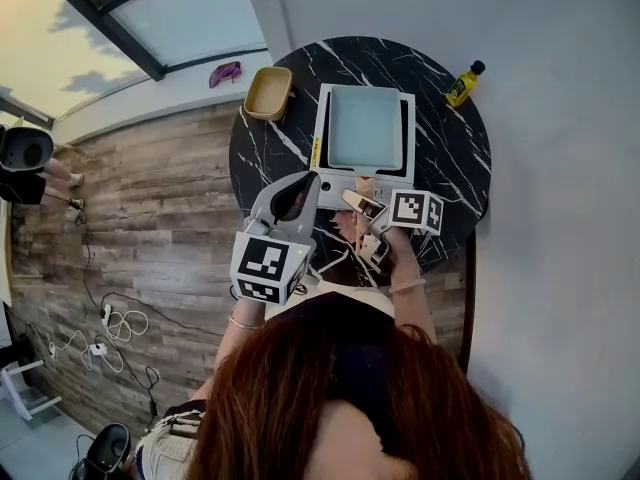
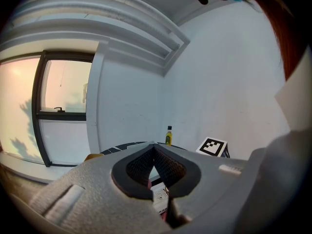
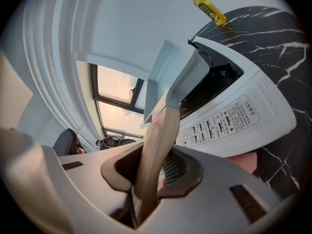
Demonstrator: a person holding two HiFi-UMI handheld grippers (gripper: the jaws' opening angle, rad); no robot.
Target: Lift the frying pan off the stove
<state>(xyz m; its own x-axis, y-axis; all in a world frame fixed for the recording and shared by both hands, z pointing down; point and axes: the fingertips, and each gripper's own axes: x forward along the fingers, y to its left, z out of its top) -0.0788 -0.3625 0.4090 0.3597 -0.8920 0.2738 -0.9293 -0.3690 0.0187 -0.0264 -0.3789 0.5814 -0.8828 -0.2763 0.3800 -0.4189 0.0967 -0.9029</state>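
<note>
With the right gripper point(image 3: 155, 172) clamped on the wooden handle point(image 3: 158, 135), the frying pan point(image 1: 365, 128) sits over the stove point(image 1: 322, 143) at the far side of the table point(image 1: 455, 173): grasp done, lift apparently remaining, while the left gripper point(image 2: 154, 155) hangs near left, jaws together, empty.

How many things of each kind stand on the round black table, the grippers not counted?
stove: 1
frying pan: 1
oil bottle: 1
tan container: 1
Total: 4
</note>
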